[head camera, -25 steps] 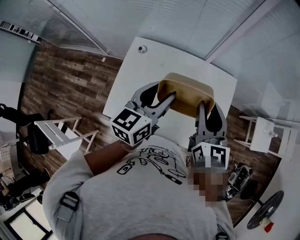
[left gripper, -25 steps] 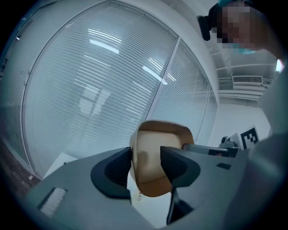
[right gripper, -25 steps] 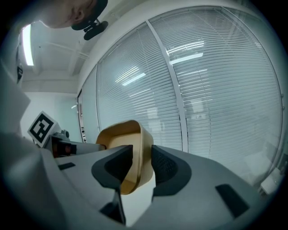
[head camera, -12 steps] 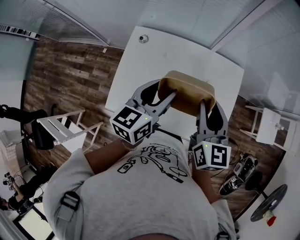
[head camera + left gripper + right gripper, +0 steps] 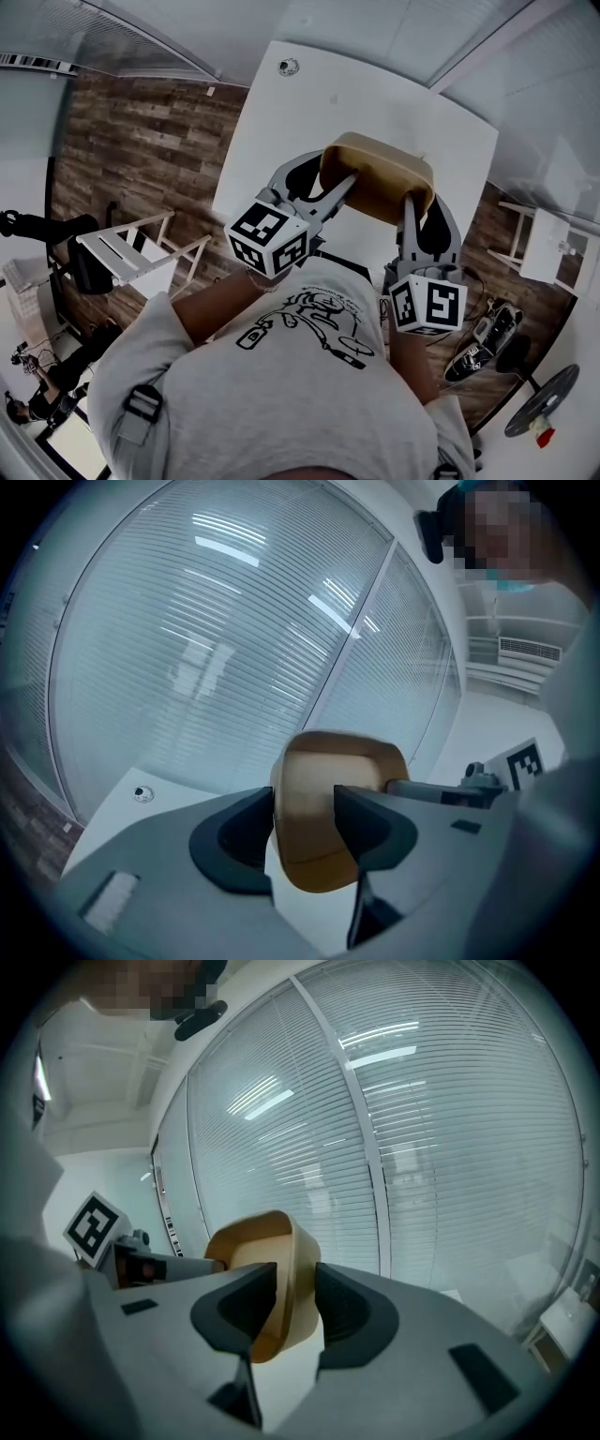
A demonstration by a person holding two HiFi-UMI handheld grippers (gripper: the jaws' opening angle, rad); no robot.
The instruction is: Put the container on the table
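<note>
Gripping tan container [image 5: 380, 173] from both sides: left gripper [image 5: 336, 176] clamped on its left wall, right gripper [image 5: 422, 197] on right wall; container held over near edge of white table [image 5: 309, 103]

Beyond the left gripper [image 5: 328, 180] and the right gripper [image 5: 424, 202] lies a white table [image 5: 272, 122], with a small round fitting [image 5: 288, 66] at its far corner, ahead of the left gripper. Dark wood-plank floor [image 5: 141, 141] spreads to that gripper's left, where a white slatted stool [image 5: 122, 258] stands well apart from it. To the right of the right gripper a small white side table [image 5: 551, 258] stands on the same planks, with shoes [image 5: 487, 337] on the floor behind that gripper. Ahead of both grippers rise glass walls with horizontal blinds [image 5: 234, 630], split by pale upright frames, and strip lights are mirrored in the panes.
</note>
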